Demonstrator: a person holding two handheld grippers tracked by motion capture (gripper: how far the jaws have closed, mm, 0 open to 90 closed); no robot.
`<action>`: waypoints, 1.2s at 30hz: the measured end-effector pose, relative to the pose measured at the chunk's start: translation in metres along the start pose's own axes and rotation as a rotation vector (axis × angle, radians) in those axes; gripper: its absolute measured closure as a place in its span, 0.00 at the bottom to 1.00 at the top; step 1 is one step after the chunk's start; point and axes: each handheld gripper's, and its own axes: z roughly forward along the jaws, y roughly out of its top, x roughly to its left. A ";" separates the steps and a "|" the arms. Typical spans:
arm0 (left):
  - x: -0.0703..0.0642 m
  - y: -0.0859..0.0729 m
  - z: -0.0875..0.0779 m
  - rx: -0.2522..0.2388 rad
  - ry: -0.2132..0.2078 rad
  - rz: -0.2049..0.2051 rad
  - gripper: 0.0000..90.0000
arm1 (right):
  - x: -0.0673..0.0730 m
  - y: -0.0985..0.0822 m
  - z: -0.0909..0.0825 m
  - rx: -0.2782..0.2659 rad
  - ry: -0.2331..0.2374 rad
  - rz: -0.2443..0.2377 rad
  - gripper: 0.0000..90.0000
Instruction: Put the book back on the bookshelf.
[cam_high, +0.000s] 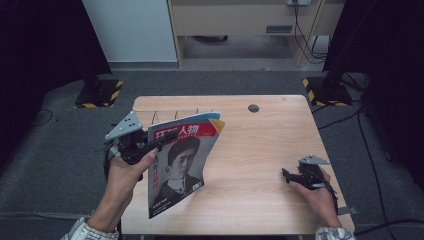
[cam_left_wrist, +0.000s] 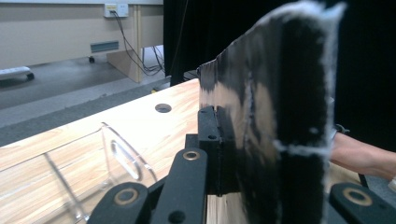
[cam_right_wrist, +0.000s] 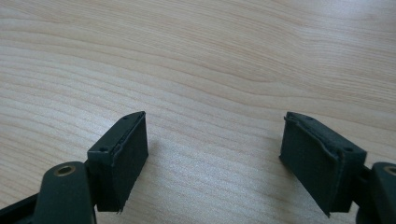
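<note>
A magazine (cam_high: 182, 160) with a red masthead and a portrait on its cover hangs tilted above the table's left half. My left gripper (cam_high: 165, 137) is shut on its upper left edge. In the left gripper view the magazine (cam_left_wrist: 280, 116) stands as a dark blurred sheet pressed against the left jaw, and it hides the other jaw. My right gripper (cam_high: 287, 175) rests low over the wooden table (cam_high: 260, 140) near its right front. In the right gripper view the right gripper (cam_right_wrist: 215, 144) is open with only bare wood between its jaws.
A clear acrylic rack (cam_left_wrist: 93, 158) with upright dividers stands on the table's far left, and in the high view the rack (cam_high: 165, 116) is partly behind the magazine. A round cable hole (cam_high: 253, 108) lies near the far edge. Stand bases and cables sit on the floor around.
</note>
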 end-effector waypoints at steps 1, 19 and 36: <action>0.002 -0.001 -0.007 -0.002 0.009 -0.003 0.96 | 0.000 0.000 0.000 0.001 0.000 0.000 0.26; 0.037 -0.011 -0.056 -0.037 0.121 -0.048 0.96 | 0.001 0.000 0.000 -0.001 0.001 0.000 0.26; 0.054 -0.017 -0.078 -0.043 0.189 -0.059 0.96 | 0.001 0.001 0.001 -0.002 0.001 -0.001 0.26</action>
